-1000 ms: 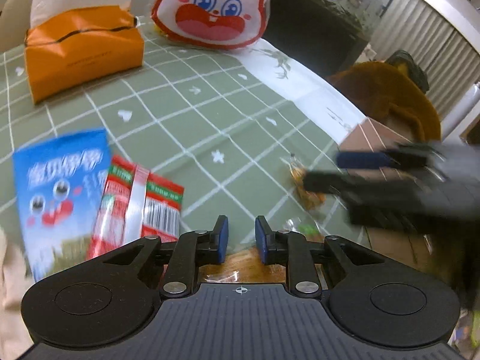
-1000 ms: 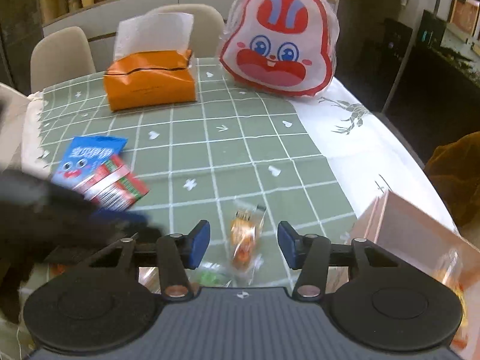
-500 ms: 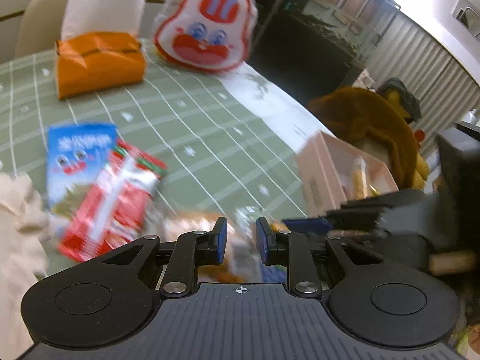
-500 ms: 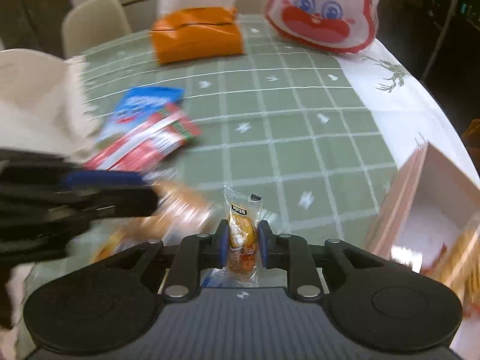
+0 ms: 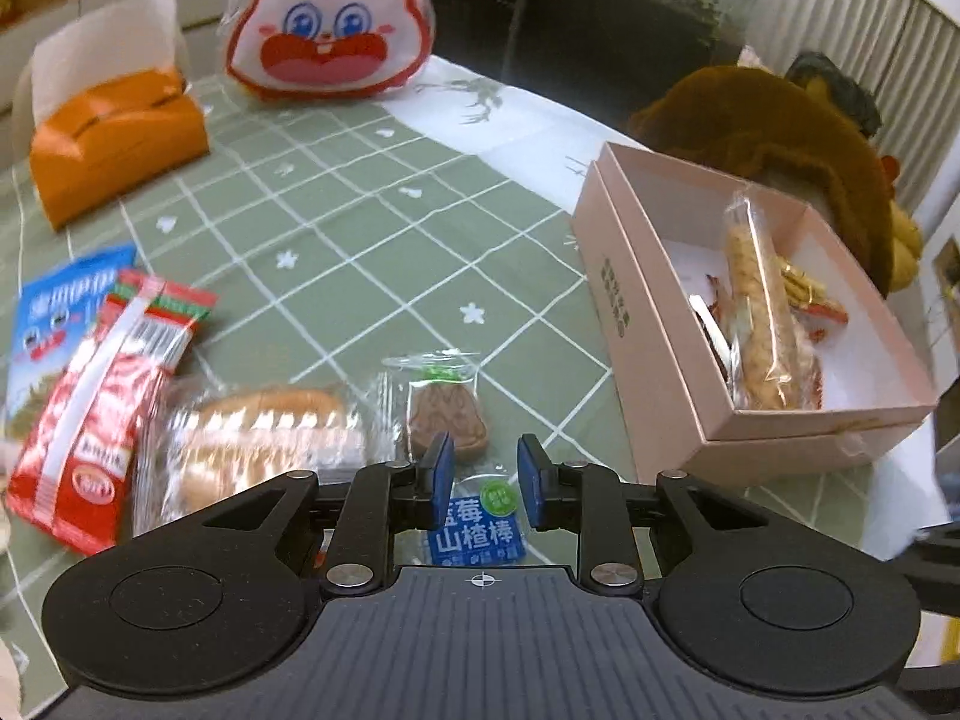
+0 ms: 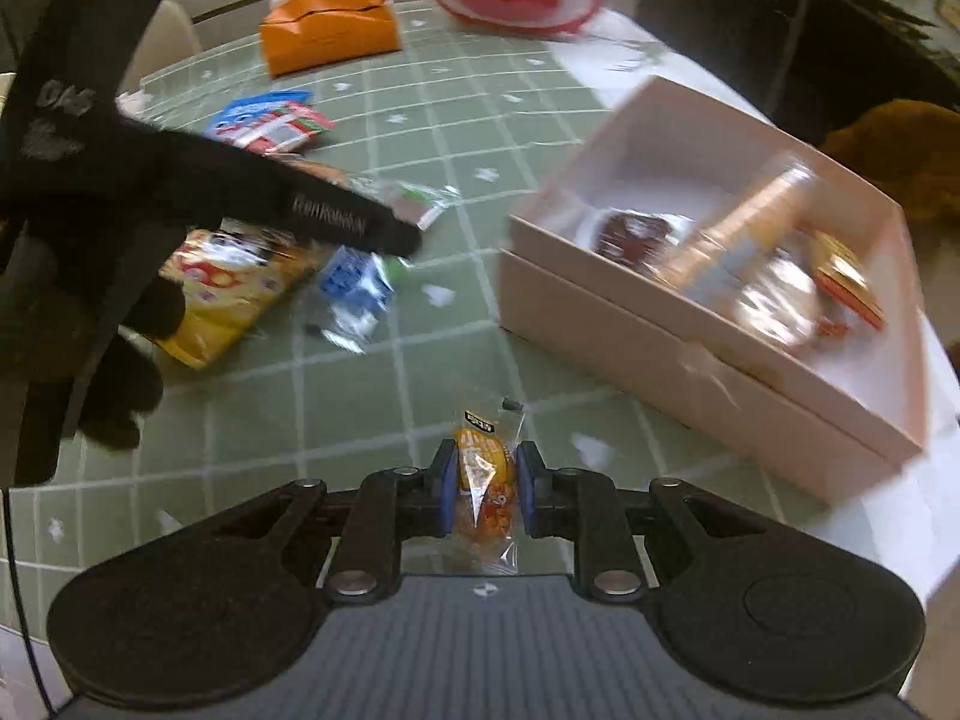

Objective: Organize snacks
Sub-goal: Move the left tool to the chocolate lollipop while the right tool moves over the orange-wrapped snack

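Observation:
My right gripper point(image 6: 485, 483) is shut on a small orange snack packet point(image 6: 483, 480), held above the green checked cloth just in front of the open pink box point(image 6: 660, 330). The box point(image 5: 612, 300) holds a long bread stick point(image 5: 759, 324) and other wrapped snacks. My left gripper point(image 5: 482, 473) hovers over a blue packet point(image 5: 477, 525). Its jaws are opening a little and the pads press on nothing. Beside it lie a brown cookie packet point(image 5: 444, 414) and a bread pack point(image 5: 264, 438).
A red packet point(image 5: 102, 396) and a blue one point(image 5: 54, 312) lie at the left. An orange tissue box point(image 5: 114, 144) and a rabbit bag point(image 5: 330, 30) stand at the back. A gloved hand point(image 6: 120, 384) and a yellow bag point(image 6: 228, 288) are left of the right gripper.
The right gripper closed on the orange packet, lifted it and moved toward the pink box. The left gripper swung right across the snacks, bringing the box into view.

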Motion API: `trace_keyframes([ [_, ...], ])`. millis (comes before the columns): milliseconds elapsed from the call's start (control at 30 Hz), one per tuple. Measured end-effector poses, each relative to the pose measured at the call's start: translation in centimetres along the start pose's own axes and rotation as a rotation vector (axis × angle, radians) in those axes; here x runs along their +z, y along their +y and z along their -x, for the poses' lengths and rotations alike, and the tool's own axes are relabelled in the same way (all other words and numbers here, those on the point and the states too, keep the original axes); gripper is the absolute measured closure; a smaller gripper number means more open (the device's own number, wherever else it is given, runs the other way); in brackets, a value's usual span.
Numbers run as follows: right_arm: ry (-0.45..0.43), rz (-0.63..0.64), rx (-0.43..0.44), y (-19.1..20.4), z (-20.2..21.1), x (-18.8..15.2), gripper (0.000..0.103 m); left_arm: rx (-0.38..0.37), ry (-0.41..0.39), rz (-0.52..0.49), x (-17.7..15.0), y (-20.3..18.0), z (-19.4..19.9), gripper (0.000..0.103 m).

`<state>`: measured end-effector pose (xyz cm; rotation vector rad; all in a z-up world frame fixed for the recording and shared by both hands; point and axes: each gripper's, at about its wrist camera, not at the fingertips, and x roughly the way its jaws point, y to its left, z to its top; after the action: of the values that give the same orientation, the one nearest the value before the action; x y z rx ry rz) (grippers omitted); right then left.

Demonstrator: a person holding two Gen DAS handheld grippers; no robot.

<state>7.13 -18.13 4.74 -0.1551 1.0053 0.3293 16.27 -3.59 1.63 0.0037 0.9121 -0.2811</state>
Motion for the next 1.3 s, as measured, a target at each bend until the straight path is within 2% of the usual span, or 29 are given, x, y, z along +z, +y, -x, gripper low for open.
trace_keyframes([
  [133, -0.02, -0.043, -0.002, -1.3, 0.5, -1.3, 0.083, 0.012, 0.02, -0.063, -0.4, -1.3, -0.1, 0.074],
  [233, -0.016, -0.052, 0.003, -1.7, 0.3, -2.2, 0.083, -0.036, 0.05, -0.047, -0.9, -1.7, -0.3, 0.074],
  [433, -0.036, -0.01, -0.028, -1.4, 0.2, -2.7, 0.082, 0.03, 0.036, -0.039, -0.2, -2.0, -0.9, 0.075],
  [467, -0.038, -0.006, -0.04, -1.5, 0.2, -2.8, 0.081, 0.028, 0.041, -0.049, -0.1, -2.2, -1.0, 0.075],
  [533, -0.041, -0.017, -0.049, -1.7, 0.2, -3.1, 0.071, 0.003, 0.05, -0.056, -0.1, -2.4, -1.2, 0.073],
  [667, -0.047, -0.051, -0.036, -2.5, 0.2, -3.5, 0.064, -0.036, 0.055, -0.058, 0.0, -2.5, -1.3, 0.069],
  [800, -0.069, -0.047, -0.055, -2.5, -0.1, -3.5, 0.052, 0.005, 0.047, -0.03, 0.2, -1.7, -1.4, 0.074],
  [933, -0.097, -0.066, -0.063, -2.6, -0.4, -3.8, 0.042, -0.015, 0.05, -0.039, 0.0, -1.5, -1.2, 0.074],
  [1167, -0.121, -0.074, -0.068, -2.7, -0.6, -4.0, 0.035, -0.098, 0.037, -0.005, -2.0, -0.3, 0.4, 0.074],
  [1300, -0.124, -0.082, -0.074, -2.6, -0.6, -4.1, 0.035, -0.135, 0.012, 0.065, -3.9, 1.2, 1.9, 0.076],
])
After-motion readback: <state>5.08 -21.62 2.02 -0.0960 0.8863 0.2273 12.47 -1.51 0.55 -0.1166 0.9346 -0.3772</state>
